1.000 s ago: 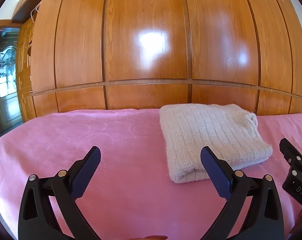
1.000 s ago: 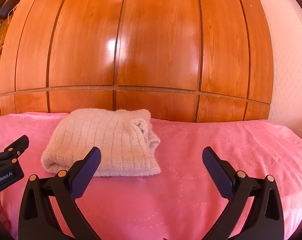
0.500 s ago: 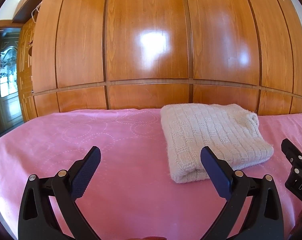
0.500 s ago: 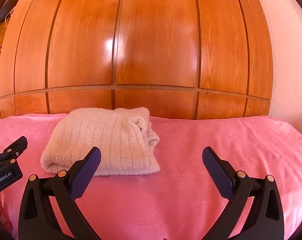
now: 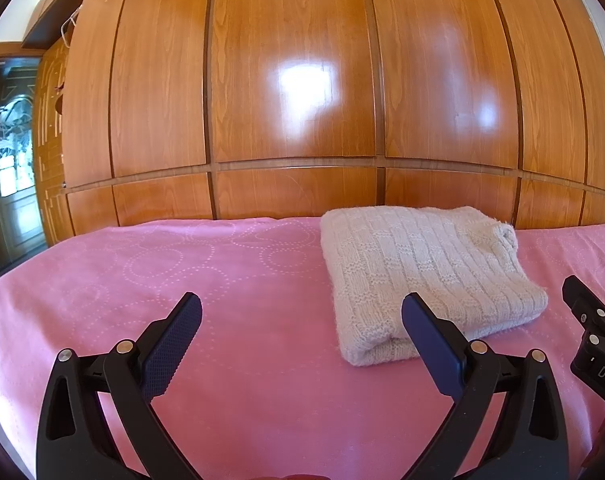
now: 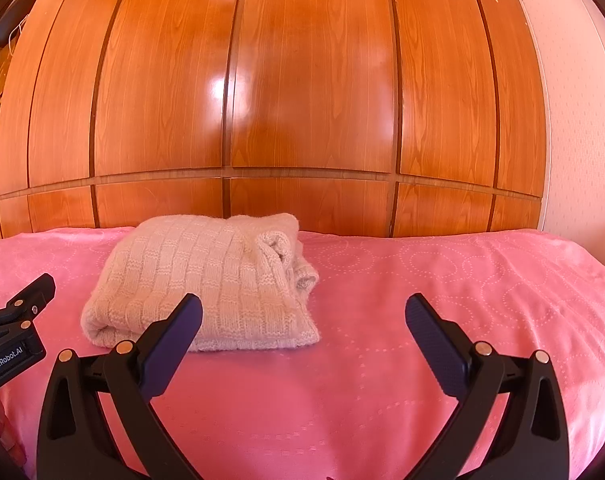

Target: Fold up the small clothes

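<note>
- The sweater (image 5: 426, 276) lies folded into a compact bundle on the pink bedspread (image 5: 182, 280), toward the far edge, near the wood wall (image 5: 294, 80). By the look of it the fold is done.
- The left gripper (image 5: 301, 318) hovers over the bedspread with its fingers wide apart and nothing between them; the sweater sits just to the right of its right finger.
- The right gripper (image 6: 303, 318) is likewise spread and empty; the sweater lies behind and beside its left finger (image 6: 174, 332).
- Risk: the loose roll of knit at the far right end (image 6: 280, 248) is not tucked flat, so a brush from either finger could pull it out and undo the fold.
- Risk: the near folded edge (image 5: 366, 350) is thick and springy; a nudge from the left gripper's right finger could push it open or slide the bundle on the smooth bedspread.
- Risk: the textured pads may snag the open knit if they close on it carelessly.
- Against the frames of a second ago, the sweater appears slightly farther off and higher in both views, so both grippers seem to be drawing back a little; the finger spread and the sweater's shape are unchanged.
</note>
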Motion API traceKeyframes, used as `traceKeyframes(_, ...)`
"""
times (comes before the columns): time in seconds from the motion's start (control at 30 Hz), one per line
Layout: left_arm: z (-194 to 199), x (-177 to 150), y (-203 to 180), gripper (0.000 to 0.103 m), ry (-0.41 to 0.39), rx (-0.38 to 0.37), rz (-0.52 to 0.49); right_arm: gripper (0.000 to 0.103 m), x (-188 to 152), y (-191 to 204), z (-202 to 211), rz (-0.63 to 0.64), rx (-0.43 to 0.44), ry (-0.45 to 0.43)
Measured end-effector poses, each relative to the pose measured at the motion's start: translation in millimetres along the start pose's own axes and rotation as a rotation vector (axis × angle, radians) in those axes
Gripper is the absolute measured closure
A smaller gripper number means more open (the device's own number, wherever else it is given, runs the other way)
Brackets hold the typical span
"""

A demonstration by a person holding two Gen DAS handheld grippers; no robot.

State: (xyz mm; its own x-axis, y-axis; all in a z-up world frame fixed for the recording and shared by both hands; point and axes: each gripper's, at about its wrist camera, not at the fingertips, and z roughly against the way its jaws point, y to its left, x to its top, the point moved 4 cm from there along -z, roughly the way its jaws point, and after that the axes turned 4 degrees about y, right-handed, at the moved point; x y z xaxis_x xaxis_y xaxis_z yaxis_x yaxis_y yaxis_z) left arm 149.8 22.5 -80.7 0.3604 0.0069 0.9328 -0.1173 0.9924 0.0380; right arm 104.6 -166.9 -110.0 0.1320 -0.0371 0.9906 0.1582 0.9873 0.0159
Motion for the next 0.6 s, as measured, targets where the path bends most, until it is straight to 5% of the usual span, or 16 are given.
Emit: traceKeyframes(0.6,-0.9,-0.4,1.1,0.004,-0.003,-0.007,-0.005,0.002,-1.0,-0.3,-0.2,-0.001,0.0,0.0)
